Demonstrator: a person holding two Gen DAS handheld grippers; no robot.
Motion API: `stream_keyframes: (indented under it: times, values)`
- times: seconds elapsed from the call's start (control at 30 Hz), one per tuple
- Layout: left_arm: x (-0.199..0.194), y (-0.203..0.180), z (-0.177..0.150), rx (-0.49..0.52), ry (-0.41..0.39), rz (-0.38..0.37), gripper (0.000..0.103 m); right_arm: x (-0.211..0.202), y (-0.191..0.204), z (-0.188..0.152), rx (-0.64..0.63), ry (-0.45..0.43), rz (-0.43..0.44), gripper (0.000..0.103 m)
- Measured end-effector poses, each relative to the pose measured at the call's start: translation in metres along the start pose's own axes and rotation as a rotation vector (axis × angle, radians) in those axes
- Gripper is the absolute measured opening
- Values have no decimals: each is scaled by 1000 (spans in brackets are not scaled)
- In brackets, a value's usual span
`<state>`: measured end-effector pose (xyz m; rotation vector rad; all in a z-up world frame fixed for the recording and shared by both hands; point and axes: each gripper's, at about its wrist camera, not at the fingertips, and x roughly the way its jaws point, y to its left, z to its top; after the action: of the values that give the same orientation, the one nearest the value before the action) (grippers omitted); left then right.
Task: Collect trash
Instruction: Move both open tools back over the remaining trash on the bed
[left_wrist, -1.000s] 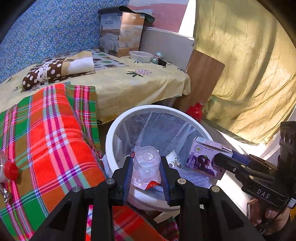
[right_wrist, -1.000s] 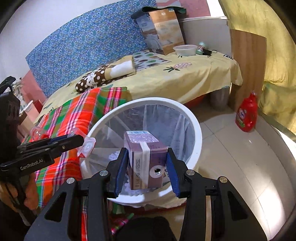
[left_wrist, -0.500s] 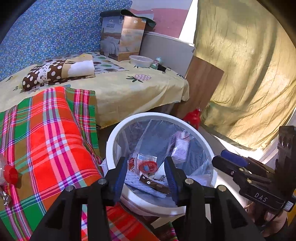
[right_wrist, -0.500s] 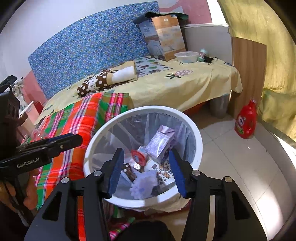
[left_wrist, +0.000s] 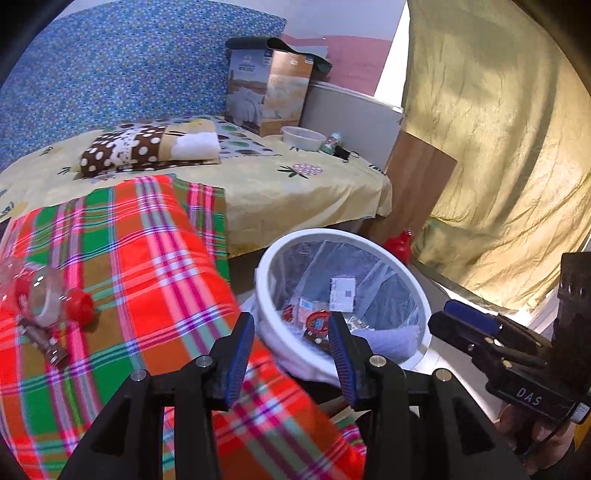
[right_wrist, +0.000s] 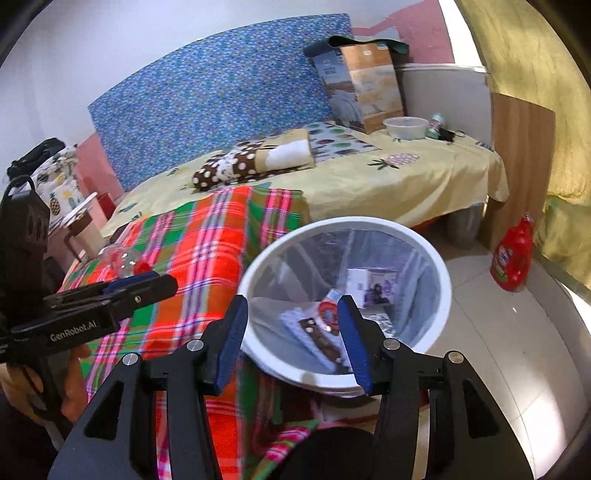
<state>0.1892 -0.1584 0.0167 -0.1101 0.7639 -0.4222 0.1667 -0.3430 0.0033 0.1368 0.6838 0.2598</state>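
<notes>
Trash — carton (right_wrist: 376, 286), wrappers — lies in the lined white bin (left_wrist: 417, 291) beside the bed. More trash, a clear bottle (left_wrist: 48, 299) w/ red cap, on the plaid blanket (left_wrist: 147, 258). Left gripper (left_wrist: 291, 354) & right gripper (right_wrist: 293, 339): jaws apart, empty, free for next pick.

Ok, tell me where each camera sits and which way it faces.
Left wrist: on the left gripper, angled down at the white bin and plaid blanket; the right gripper and its hand show.
Right wrist: on the right gripper, over the bin; the left gripper shows.
Shared: bin, blanket, bed.
</notes>
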Motion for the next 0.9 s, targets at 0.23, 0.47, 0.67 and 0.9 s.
stream_keyframes:
  times: [0.23,0.47,0.67,0.9]
  values:
    - [-27,18,-16,-19,-21,43,41,0,22,-4,-30,-2,57,52]
    - [-53,40,-34,-52,-45,101,41,3,46,-9,-74,11,106,52]
    - [-68,59,-45,-91,-52,147,41,5,63,-10,-105,14,147,52]
    - [-84,72,-54,-118,-65,186,41,5,82,-14,-135,13,174,52]
